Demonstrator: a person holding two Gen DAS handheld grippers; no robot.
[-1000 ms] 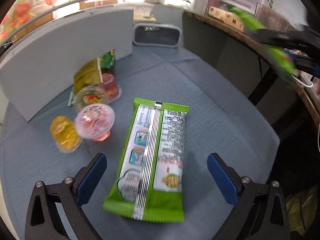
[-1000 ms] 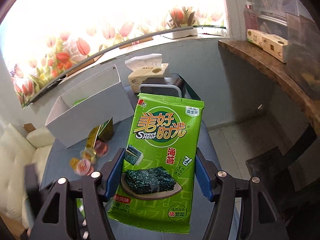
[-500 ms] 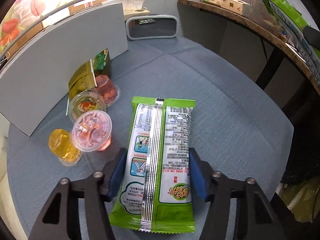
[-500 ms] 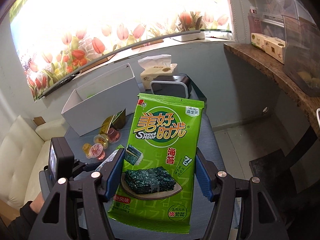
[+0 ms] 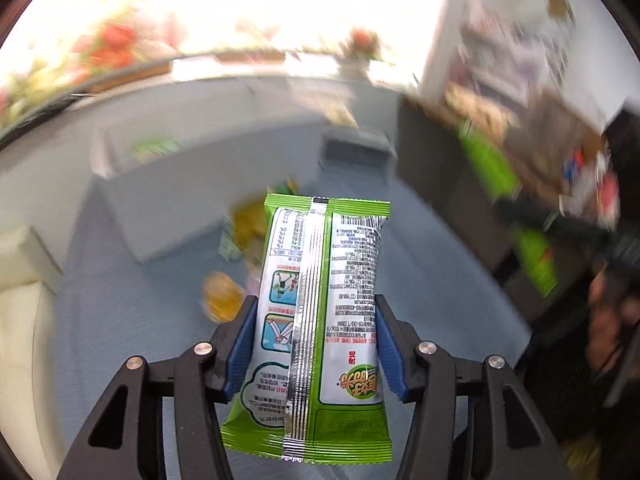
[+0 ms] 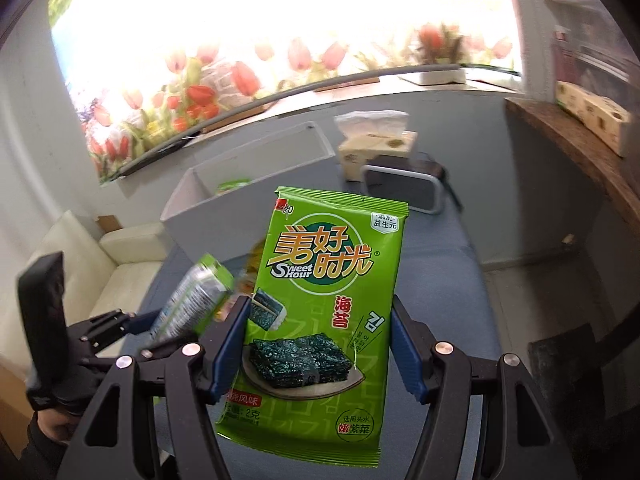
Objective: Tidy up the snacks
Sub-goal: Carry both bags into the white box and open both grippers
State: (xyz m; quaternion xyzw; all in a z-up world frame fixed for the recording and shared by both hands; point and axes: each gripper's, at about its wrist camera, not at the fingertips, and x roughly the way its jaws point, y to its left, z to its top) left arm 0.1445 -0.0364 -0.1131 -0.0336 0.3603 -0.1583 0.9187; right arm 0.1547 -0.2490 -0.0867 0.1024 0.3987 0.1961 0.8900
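My left gripper (image 5: 316,344) is shut on a green seaweed packet (image 5: 320,308), back side up, and holds it above the blue table (image 5: 432,280); that packet also shows in the right wrist view (image 6: 192,300). My right gripper (image 6: 320,348) is shut on a second green seaweed packet (image 6: 324,304), front side facing me, held high over the table. Jelly cups (image 5: 222,296) lie blurred on the table below the left gripper. A white open box (image 6: 248,196) stands at the table's far left with something green inside.
A tissue box (image 6: 376,148) and a grey framed device (image 6: 404,188) stand at the table's back. A wooden shelf (image 6: 580,148) with cartons runs along the right. A cream sofa (image 6: 96,268) is on the left. The left wrist view is motion-blurred.
My left gripper closed on the packet lying on the table and lifted it off the surface. My right gripper kept holding its packet and shifted slightly.
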